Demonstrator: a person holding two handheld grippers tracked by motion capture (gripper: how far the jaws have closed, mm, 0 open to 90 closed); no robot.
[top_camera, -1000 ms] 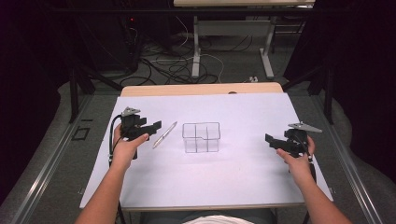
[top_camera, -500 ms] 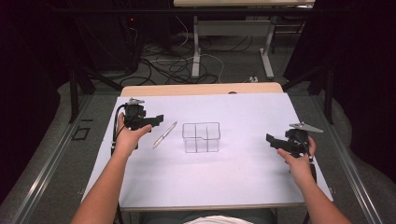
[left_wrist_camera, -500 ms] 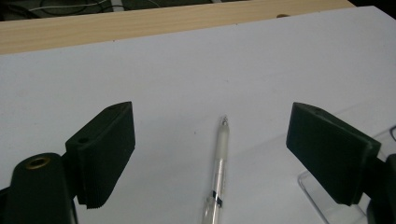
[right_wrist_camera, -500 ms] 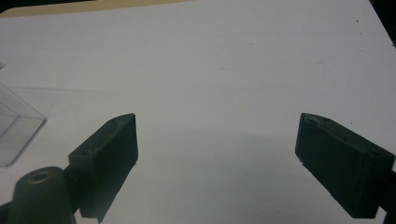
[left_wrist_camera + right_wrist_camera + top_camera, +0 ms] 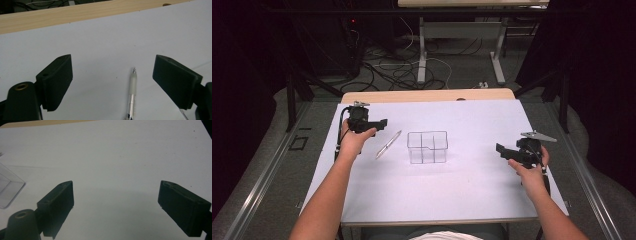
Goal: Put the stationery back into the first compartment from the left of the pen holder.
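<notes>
Approach to a pen, seen from above and along each gripper. The pen (image 5: 388,145) lies flat on the white counter (image 5: 462,195), just left of a clear divided box (image 5: 427,147) and apart from it. The left gripper (image 5: 381,122) hovers just beyond the pen's far end. Its fingers (image 5: 58,80) stand wide apart, having just been opening, and in the left gripper view the pen (image 5: 132,92) lies on the counter between them, nearer the right-hand finger and touched by neither. The right gripper (image 5: 502,149) is held over the counter well to the right of the box, fingers (image 5: 58,202) apart with nothing between them.

The step in hand appears to be picking up the pen. To do it well, shift the left gripper sideways until the barrel lies midway between the fingers. Then lower it until the pads flank the barrel close to the counter, and close across the barrel's width near its middle. A thin round pen is likely to roll or tip if it is pinched off-centre or near one end.
</notes>
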